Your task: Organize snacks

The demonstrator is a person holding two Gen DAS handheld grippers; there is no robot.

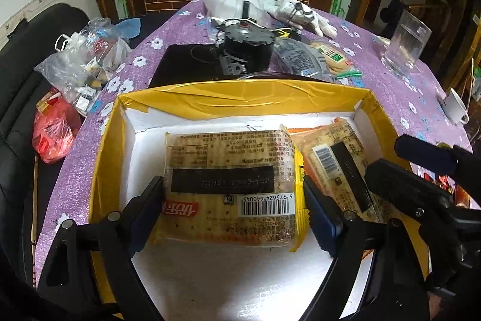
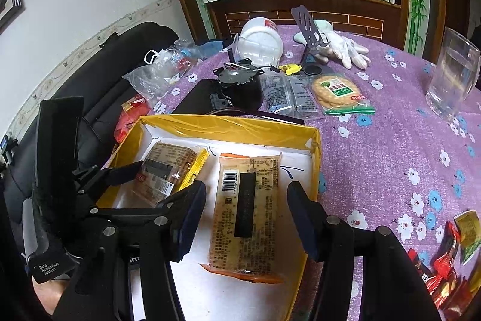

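While the left gripper (image 1: 233,205) tilts down into the yellow box (image 1: 240,98), its fingers (image 1: 148,205) stand wide on either side of the yellow-edged cracker pack (image 1: 230,185); contact cannot be told. Beside it, the right gripper (image 2: 243,218) holds its fingers (image 2: 303,218) apart, clear of the orange-edged cracker pack (image 2: 249,215) lying on the box floor. Only the right wrist view shows the red snack packets (image 2: 445,270) on the worktop (image 2: 390,140).

Red snack wrappers (image 2: 448,276) cut off at right wrist view's lower right edge. Clear glass (image 2: 454,74) clipped at far right. Print on both cracker packs (image 1: 231,185) too small to read.
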